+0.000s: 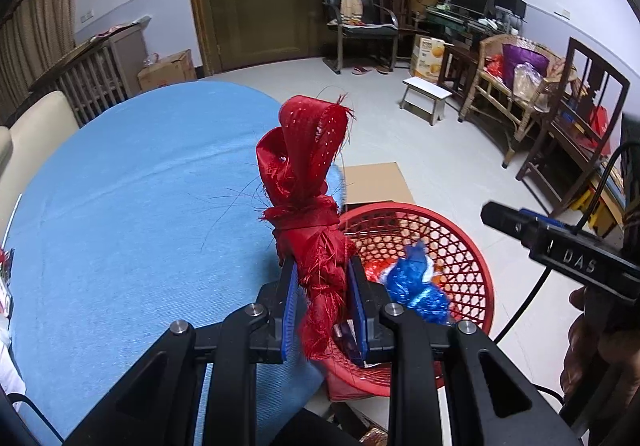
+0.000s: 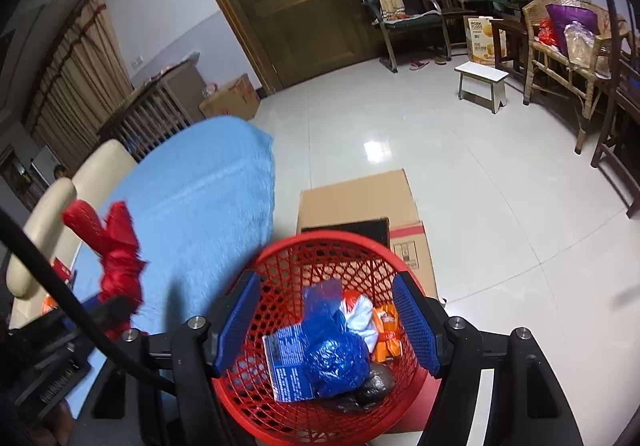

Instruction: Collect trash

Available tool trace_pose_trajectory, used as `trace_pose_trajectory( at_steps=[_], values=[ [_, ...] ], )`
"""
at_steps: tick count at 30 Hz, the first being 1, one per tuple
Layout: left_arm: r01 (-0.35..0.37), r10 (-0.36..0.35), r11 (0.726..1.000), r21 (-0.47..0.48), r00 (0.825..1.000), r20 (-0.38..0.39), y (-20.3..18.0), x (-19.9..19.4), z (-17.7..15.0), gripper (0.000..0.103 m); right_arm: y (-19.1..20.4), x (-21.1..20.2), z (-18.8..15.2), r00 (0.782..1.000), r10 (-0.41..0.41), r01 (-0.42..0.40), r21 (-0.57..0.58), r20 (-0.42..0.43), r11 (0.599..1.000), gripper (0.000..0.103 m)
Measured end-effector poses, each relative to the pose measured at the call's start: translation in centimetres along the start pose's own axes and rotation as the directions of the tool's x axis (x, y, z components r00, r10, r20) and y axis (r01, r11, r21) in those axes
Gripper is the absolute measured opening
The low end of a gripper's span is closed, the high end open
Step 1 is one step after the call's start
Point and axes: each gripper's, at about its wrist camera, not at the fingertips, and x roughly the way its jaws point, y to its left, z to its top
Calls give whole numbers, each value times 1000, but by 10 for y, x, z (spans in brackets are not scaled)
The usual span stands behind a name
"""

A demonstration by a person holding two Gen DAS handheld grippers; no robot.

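Observation:
My left gripper (image 1: 322,266) is shut on a frayed red ribbon bundle (image 1: 304,165), which stands up from between the blue pads over the right edge of the blue-clothed table (image 1: 140,205). Just right of it, lower down, sits a red mesh basket (image 1: 460,230) holding a blue plastic bag (image 1: 416,286). In the right wrist view my right gripper (image 2: 326,278) hangs open above the basket (image 2: 320,238), nothing between its pads. Inside lie the blue bag (image 2: 336,358), an orange wrapper (image 2: 386,330) and a dark wad. The ribbon (image 2: 116,246) shows at the left.
The basket rests on a cardboard box (image 2: 360,197) on the tiled floor beside the table. A cream chair back (image 2: 60,205) stands behind the table. Across the room are a white stool (image 2: 482,79), a wicker chair (image 2: 568,45) and dark wooden chairs (image 1: 576,125).

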Motion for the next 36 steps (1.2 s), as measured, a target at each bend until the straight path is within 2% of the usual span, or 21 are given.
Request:
trace_pose_trajectory(
  at_steps=[14,15,17,18,19,29,36],
  values=[
    [81,-76,995,66,995,-72,-38,30,13,26,-26,-33,25,994,-4,-4,70,113,998,72],
    [92,-85,994,65,992,-92,-39,35,14,30,-30,-35,27,993,-6,-4,79,120,997,72],
    [118,-110,991,59,985,-130,-42,46,15,48,-36,-40,31,991,-9,-4,94,132,996,72],
    [119,-110,991,57,983,-144,-42,51,15,72,-39,-41,32,991,-10,-3,100,137,995,72],
    [109,-99,992,57,984,-149,-42,55,15,83,-41,-43,33,990,-12,-3,107,142,994,72],
    [38,-37,999,12,995,-96,-11,40,15,83,-37,-39,29,992,-1,-12,101,128,995,72],
    [-11,11,1000,-13,1000,-28,13,14,5,83,-1,-25,14,997,21,-21,7,78,1000,73]
  ],
)
